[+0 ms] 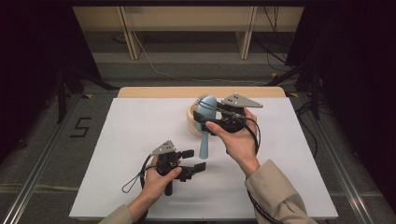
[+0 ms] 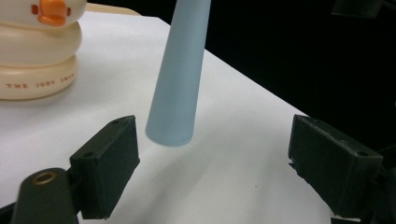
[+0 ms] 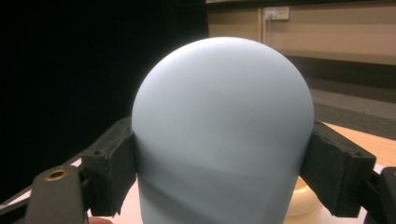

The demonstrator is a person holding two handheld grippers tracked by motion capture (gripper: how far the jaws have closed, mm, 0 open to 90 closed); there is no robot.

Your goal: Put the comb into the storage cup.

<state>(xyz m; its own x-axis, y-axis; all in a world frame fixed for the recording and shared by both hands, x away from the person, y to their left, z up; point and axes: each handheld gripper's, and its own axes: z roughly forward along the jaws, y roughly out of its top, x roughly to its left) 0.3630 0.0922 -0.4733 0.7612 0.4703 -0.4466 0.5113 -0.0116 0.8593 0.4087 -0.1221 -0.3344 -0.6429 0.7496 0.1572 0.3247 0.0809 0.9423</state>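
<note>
Now my left gripper (image 1: 195, 159) sits low over the white table (image 1: 130, 140), nearer me than the blue hairbrush (image 1: 206, 126) and to its left. Its jaws stand released, wide apart, with nothing pressed between them. In the left gripper view the brush's handle end (image 2: 173, 79) hangs just beyond the gap between my pads (image 2: 109, 163), closer to the left-hand one, touching neither; its tip floats above the tabletop and casts a faint shadow there.

Behind the brush, on its far left side, stands a cream duck-shaped toy (image 1: 192, 119) made of stacked rings, with an orange beak and small red lettering on its lowest ring (image 2: 39, 84).

The brush itself is off the table, held roughly upright with its handle pointing down toward me and its bristles facing away, toward the duck.

To the right of the brush, my right gripper (image 1: 205, 119) is clenched on the brush's rounded head; in the right gripper view both black pads (image 3: 112, 163) press against the sides of the smooth blue back (image 3: 222, 135).
</note>
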